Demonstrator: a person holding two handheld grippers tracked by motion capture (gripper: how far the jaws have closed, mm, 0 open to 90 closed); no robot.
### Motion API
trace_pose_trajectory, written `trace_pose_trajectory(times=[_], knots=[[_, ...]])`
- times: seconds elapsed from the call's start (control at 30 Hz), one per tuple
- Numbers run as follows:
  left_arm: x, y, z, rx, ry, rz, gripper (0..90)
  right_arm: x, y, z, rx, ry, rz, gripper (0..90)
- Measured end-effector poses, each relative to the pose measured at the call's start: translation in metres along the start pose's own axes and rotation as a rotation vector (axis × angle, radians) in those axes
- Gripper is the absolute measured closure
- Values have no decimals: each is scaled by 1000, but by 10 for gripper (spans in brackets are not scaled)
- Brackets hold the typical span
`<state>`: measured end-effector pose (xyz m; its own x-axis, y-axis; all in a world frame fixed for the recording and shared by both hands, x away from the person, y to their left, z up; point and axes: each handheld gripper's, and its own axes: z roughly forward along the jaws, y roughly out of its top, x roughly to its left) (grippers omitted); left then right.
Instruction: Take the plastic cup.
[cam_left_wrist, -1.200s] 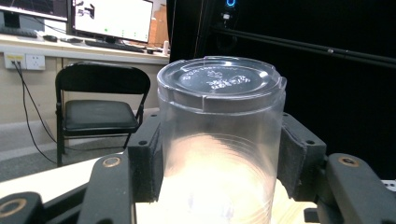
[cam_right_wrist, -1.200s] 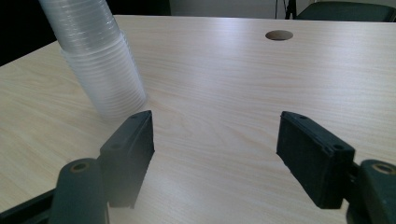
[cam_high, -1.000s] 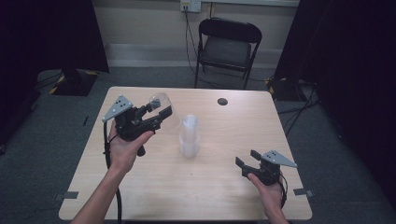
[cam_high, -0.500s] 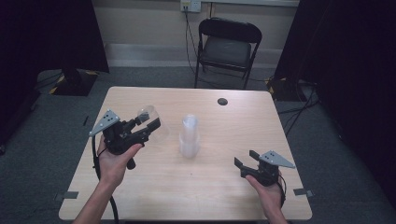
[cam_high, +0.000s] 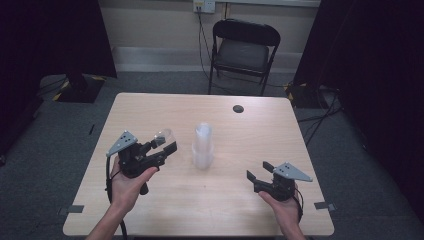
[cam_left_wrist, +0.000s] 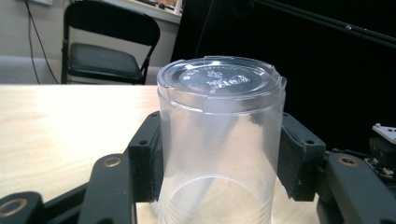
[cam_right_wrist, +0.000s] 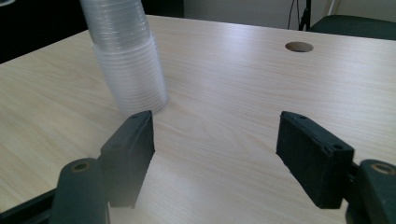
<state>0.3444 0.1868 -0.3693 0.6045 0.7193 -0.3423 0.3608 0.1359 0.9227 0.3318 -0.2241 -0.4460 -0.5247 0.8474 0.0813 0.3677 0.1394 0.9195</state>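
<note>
The left tool (cam_high: 167, 146) is closed on a clear plastic cup (cam_left_wrist: 219, 140), its two black pads pressing the cup's sides from left and right. In the left gripper view the cup stands upside down between the pads, its closed base uppermost and its open mouth towards the camera. In the high view this cup (cam_high: 162, 136) shows as a pale shape at the tip of the left tool, over the left half of the tabletop (cam_high: 260, 135) and well apart from the stack. The person's left hand (cam_high: 127, 182) grips the tool's body from below.

The right tool (cam_high: 257, 171) is open, its jaws spread wide with nothing between them; in the right gripper view only bare wood lies between the two pads. It sits low over the near right part of the tabletop, held by the right hand (cam_high: 282, 205), and points towards the stack of clear cups (cam_high: 203, 146) that stands upright near the middle of the tabletop. In the right gripper view this stack (cam_right_wrist: 128, 60) rises just beyond the left pad, apart from it.

The tabletop is light wood with a round dark hole (cam_high: 238, 108) near its far edge. Beyond it stands a black folding chair (cam_high: 244, 52) on grey carpet, against a pale wall with black curtains at both sides.
</note>
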Motion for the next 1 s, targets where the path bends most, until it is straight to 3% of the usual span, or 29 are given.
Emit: trace_pose_trajectory(times=[0.43,0.63,1.0], knots=[[-4,-18,10,64,-31,-44,439,22,3,2,2,78,-56,299],[-7,-22,13,74,-62,-102,445,31,4,5,1,107,-72,319],[-10,-30,18,100,-87,-142,446,55,5,14,15,196,-112,371]])
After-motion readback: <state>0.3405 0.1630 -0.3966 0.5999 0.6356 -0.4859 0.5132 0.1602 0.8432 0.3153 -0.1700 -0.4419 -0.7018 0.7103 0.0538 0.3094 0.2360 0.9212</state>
